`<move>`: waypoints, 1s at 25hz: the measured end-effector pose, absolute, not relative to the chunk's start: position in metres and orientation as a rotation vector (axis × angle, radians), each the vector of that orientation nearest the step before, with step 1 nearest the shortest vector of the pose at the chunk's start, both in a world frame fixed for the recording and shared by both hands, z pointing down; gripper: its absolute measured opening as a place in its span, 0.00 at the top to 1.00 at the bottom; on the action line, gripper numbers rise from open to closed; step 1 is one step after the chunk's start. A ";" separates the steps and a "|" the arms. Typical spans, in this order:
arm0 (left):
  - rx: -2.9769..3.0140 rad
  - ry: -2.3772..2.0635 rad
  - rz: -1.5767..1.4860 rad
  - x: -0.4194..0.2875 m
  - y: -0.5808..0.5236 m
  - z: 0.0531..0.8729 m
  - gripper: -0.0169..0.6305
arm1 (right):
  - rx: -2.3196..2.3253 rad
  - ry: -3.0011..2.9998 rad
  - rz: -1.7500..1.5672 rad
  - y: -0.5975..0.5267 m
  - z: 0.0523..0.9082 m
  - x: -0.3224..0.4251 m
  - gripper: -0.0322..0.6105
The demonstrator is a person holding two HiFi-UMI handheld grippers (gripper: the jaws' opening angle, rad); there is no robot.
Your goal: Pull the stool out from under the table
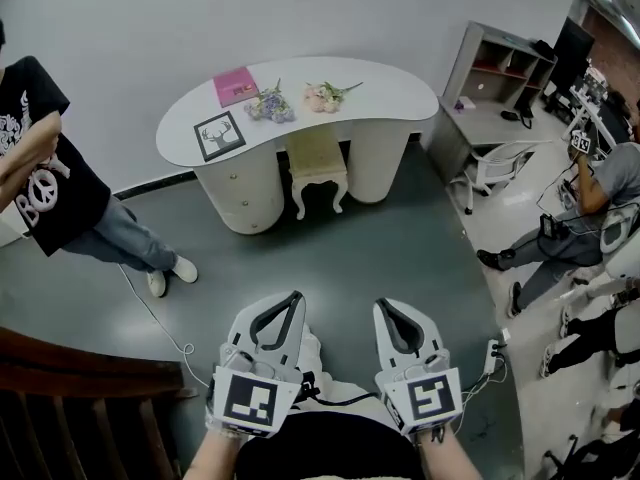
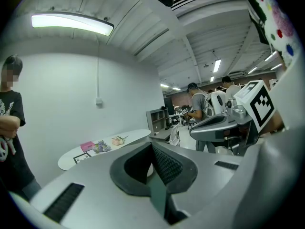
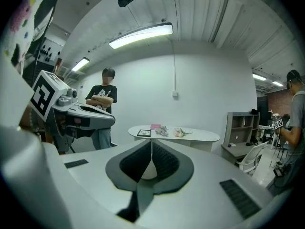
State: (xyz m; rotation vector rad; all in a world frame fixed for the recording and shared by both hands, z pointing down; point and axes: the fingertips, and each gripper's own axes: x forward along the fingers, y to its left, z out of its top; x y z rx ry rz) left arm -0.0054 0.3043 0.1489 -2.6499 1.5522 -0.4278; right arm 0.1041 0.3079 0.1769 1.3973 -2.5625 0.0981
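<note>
A cream stool (image 1: pixel 317 169) with carved white legs stands tucked under the white kidney-shaped table (image 1: pixel 390 96) by the far wall. Both grippers hang far back from it, near the bottom of the head view. My left gripper (image 1: pixel 292 299) is shut with nothing in it; in its own view the left gripper (image 2: pixel 152 144) has its pads meeting. My right gripper (image 1: pixel 386 307) is shut and empty as well, and in its own view the right gripper (image 3: pixel 151 143) points at the table (image 3: pixel 200 135).
On the table lie a pink book (image 1: pixel 236 86), a framed picture (image 1: pixel 219 134) and two flower bunches (image 1: pixel 270 105). A person in a black shirt (image 1: pixel 40 183) stands left. A grey desk (image 1: pixel 490 118), a white chair (image 1: pixel 497 164) and seated people (image 1: pixel 575 218) fill the right. A cable (image 1: pixel 150 313) crosses the floor.
</note>
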 end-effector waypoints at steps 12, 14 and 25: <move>-2.675 1.493 -0.421 -0.004 0.261 0.161 0.95 | 1.490 -2.541 0.164 0.271 0.183 0.114 0.90; -2.690 1.490 -0.451 -0.004 0.252 0.166 0.95 | 1.490 -2.526 0.165 0.262 0.186 0.114 0.90; -2.710 1.446 -0.480 -0.011 0.162 0.176 0.95 | 1.480 -2.491 0.181 0.179 0.196 0.101 0.90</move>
